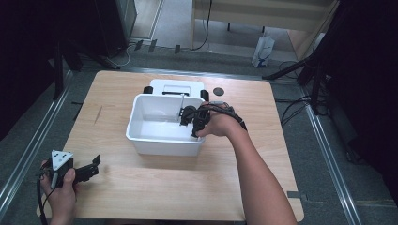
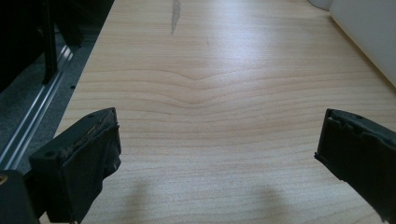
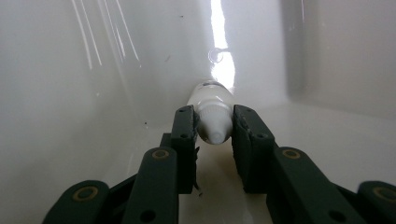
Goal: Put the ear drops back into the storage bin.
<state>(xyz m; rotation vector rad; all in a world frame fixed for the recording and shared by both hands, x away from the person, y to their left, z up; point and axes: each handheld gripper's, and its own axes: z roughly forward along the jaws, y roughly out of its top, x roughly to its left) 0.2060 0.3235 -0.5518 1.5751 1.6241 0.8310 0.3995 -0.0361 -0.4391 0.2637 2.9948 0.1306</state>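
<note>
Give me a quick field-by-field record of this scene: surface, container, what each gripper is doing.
surface: wooden table
container: white bin, mid-table
behind bin: white lid and a small dark disc
right gripper: inside the bin, fingers closed on a white tube
left gripper: open, empty, low over the table's near left corner

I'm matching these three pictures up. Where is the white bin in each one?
High view: white bin at table centre, right gripper reaching inside.
Left gripper view: its outer wall at the upper right edge.
Right gripper view: its inner wall surrounds the fingers, which clamp a white tube.
Shared landmark: the bin itself.
</note>
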